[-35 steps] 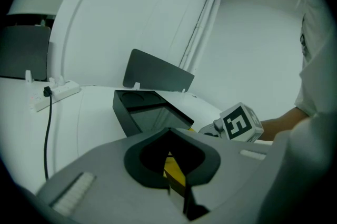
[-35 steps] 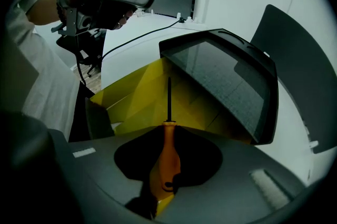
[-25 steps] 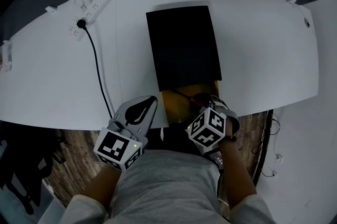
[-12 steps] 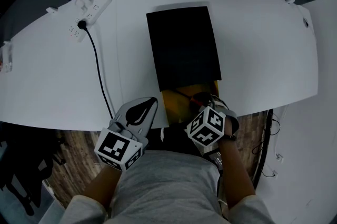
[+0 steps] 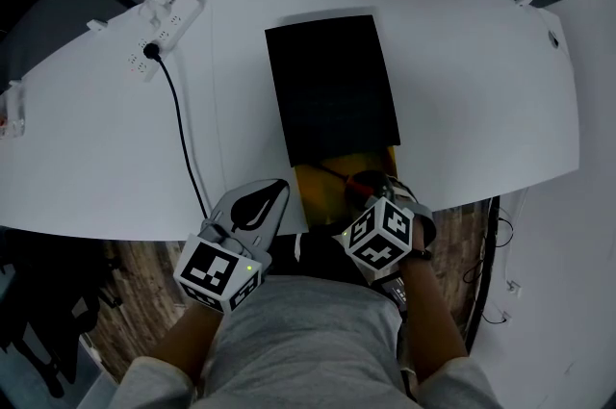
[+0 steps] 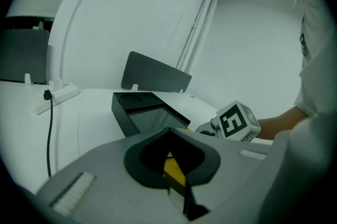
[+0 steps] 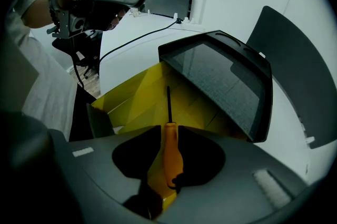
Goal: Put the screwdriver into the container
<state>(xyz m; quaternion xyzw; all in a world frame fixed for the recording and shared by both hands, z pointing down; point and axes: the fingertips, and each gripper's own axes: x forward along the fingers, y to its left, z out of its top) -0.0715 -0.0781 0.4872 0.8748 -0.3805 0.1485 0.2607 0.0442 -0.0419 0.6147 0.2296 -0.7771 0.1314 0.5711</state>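
Observation:
The screwdriver (image 7: 171, 157) has an orange handle and a thin dark shaft. It stands between the jaws of my right gripper (image 7: 169, 178), shaft pointing into the open yellow container (image 7: 139, 99). The jaws are opening, with dark gaps on both sides of the handle. In the head view the right gripper (image 5: 373, 191) hovers over the yellow container (image 5: 322, 186) at the table's near edge, under the raised black lid (image 5: 332, 85). My left gripper (image 5: 269, 197) rests just left of the container, shut and empty. Yellow (image 6: 174, 170) shows through its frame.
The white table (image 5: 481, 89) carries a white power strip (image 5: 164, 17) at the back left, with a black cable (image 5: 183, 128) running to the near edge. The black lid (image 7: 221, 80) overhangs the container's far side. A person's torso and arms fill the foreground.
Both grippers and the container stay where they were. The head view has shifted slightly.

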